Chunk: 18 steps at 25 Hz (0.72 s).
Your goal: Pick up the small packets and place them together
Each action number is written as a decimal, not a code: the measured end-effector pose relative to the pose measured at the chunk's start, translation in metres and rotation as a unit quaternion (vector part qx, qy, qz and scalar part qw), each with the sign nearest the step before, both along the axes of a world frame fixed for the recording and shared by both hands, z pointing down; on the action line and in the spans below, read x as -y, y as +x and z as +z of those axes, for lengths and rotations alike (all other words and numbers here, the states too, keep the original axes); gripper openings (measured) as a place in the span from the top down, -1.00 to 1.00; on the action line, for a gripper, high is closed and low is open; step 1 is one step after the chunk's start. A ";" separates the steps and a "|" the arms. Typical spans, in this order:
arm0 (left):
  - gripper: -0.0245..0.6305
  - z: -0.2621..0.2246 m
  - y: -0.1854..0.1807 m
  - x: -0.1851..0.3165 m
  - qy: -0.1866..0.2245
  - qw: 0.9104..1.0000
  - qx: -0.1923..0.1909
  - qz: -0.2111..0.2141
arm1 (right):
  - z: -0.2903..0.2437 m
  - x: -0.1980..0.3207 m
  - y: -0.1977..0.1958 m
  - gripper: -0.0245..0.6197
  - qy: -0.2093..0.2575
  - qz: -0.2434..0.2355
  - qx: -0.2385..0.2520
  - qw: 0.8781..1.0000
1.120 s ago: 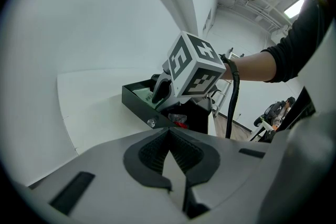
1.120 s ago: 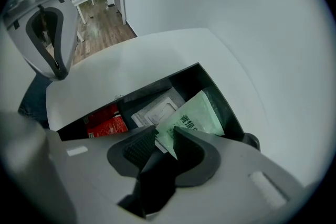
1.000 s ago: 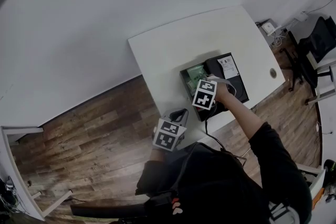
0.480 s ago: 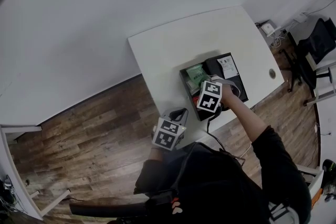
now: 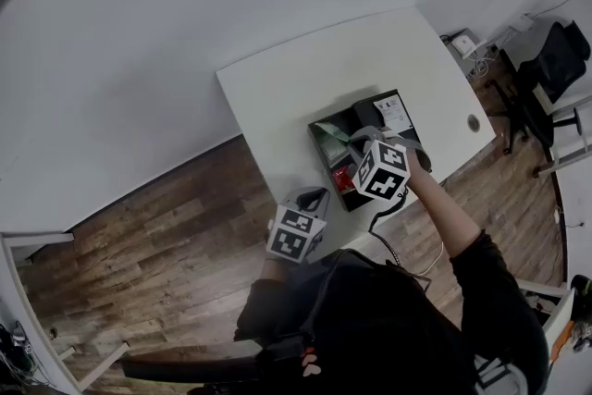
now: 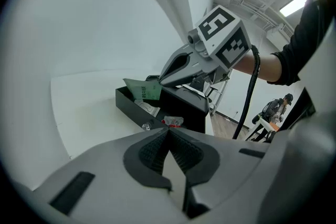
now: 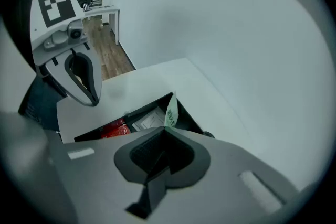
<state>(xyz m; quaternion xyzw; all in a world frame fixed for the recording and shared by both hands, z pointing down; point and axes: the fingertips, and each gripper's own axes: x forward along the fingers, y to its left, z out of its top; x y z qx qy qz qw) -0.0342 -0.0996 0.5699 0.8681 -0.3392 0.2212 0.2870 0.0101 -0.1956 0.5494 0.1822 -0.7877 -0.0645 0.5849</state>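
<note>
The right gripper [image 7: 164, 132] has its jaws clamped on one edge of a green packet [image 7: 171, 111], held above the left end of the black box [image 6: 128, 105] on the table [image 5: 305, 88]; the packet's print is too small to read. A red packet [image 7: 113, 128] and a white packet [image 7: 147, 119] lie in the box, partly cut off by the gripper's body. The left gripper [image 6: 168, 131], jaws together on nothing, hangs by the table's near edge.

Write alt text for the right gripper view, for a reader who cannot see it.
The right gripper pinches a green packet above a black tray on a white table. A red packet and a white packet lie in the tray.
</note>
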 end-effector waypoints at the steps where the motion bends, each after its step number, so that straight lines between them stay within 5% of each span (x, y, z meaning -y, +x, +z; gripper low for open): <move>1: 0.92 -0.002 0.002 0.001 0.002 1.000 0.000 0.003 | -0.007 0.000 0.000 0.92 0.005 0.004 0.009 1.000; 10: 0.92 -0.011 0.022 0.002 0.011 1.000 -0.003 0.027 | -0.087 0.005 0.035 0.92 0.087 0.060 0.082 0.991; 18: 0.92 -0.015 0.033 -0.002 0.017 0.999 0.006 0.046 | -0.116 0.023 0.137 0.92 0.159 0.167 0.042 0.972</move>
